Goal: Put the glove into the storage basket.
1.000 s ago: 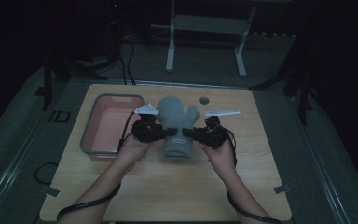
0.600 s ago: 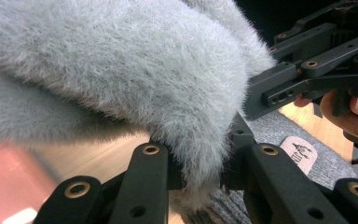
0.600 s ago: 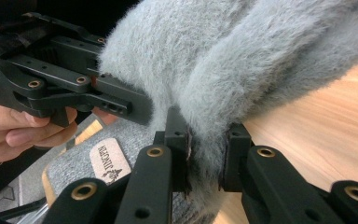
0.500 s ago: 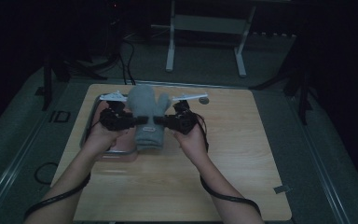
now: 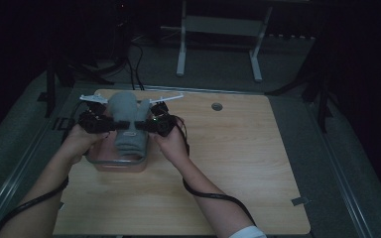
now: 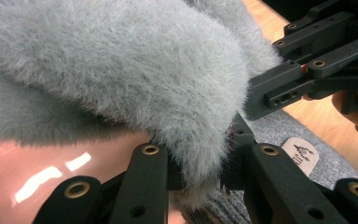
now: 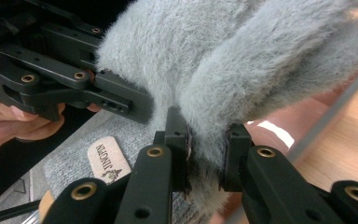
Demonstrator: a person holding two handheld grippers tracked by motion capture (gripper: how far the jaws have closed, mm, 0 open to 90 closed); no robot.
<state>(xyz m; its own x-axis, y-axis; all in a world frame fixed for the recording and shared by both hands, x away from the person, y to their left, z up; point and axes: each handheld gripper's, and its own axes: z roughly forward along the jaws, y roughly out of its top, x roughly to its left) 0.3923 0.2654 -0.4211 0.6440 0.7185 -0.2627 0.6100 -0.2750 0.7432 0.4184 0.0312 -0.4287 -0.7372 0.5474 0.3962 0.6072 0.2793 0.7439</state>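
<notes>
Seen from above in dim light: a wooden table [image 5: 238, 163], with a fuzzy grey mitten [image 5: 129, 121] held up between two hand-held grippers at about ten o'clock from the table's middle, directly over a pink tray [image 5: 110, 165] with a metal rim. Left gripper [image 5: 95, 120] clamped on the mitten's nine o'clock edge, right gripper [image 5: 157, 122] clamped on its three o'clock edge, each with the fur pinched tight between black jaws. In the left gripper view, a fold of grey fur [image 6: 121, 74] squeezed between the jaws, glossy pink tray [image 6: 51, 172] below at seven o'clock, the mitten's ribbed cuff with a small tan label [image 6: 300, 152] at four o'clock. In the right gripper view, the same pinch on the fur [image 7: 242, 60], the cuff's label [image 7: 107, 158] at eight o'clock, bare wood at three o'clock. Risks, as a judgement: only thin folds of fluffy pile gripped, so likely to slide free if pulled apart or jolted; uneven release would leave the mitten dangling from one side and swinging; dropped off-centre, the cuff could drape over the rim and end half outside; lowered too far, jaws could knock the tray's wall and shift it.
</notes>
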